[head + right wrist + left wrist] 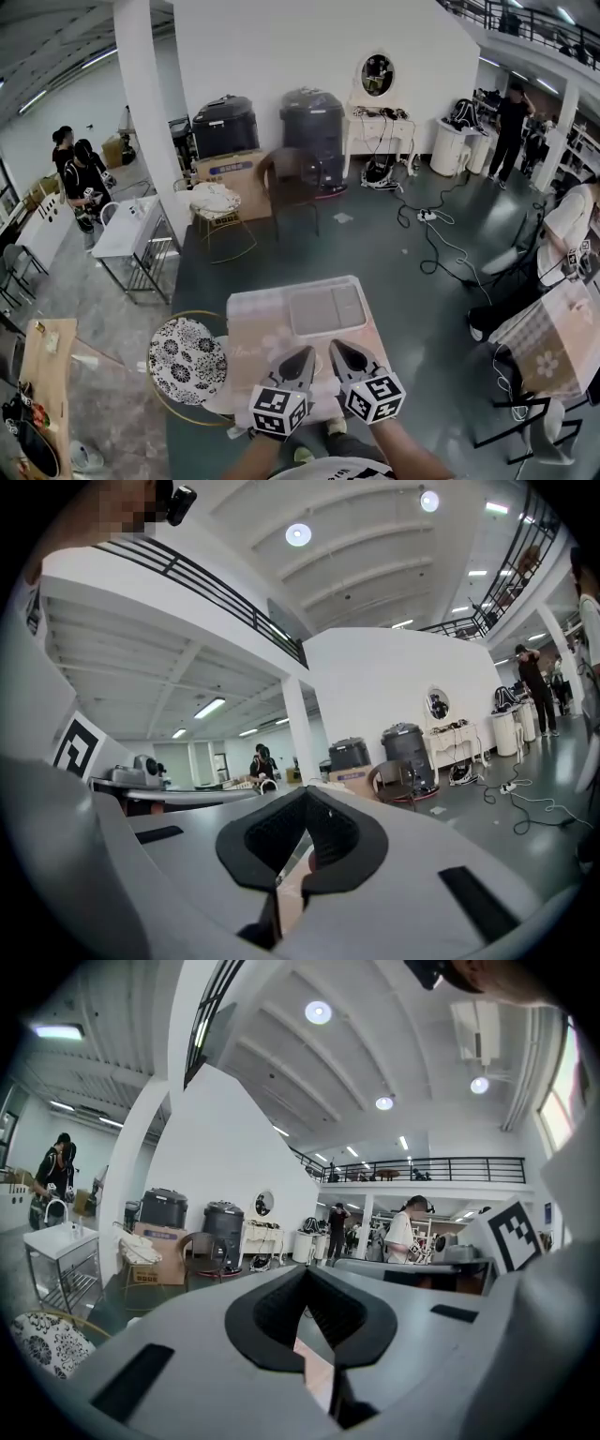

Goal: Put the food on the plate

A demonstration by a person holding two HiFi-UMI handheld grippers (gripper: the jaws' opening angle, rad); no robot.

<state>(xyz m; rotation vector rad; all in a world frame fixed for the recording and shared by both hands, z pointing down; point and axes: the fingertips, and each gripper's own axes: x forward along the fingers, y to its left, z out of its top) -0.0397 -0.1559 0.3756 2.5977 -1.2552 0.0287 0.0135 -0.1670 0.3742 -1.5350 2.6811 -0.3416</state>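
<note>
Open hall, grey floor; small pink-clothed table (253,333) below. Left gripper (305,354) and right gripper (339,349) side by side over its near edge, both jaws closed tip to tip, gripping nothing. Grey tray (326,309) at 12 o'clock, just beyond the tips. The food cannot be made out.
</note>
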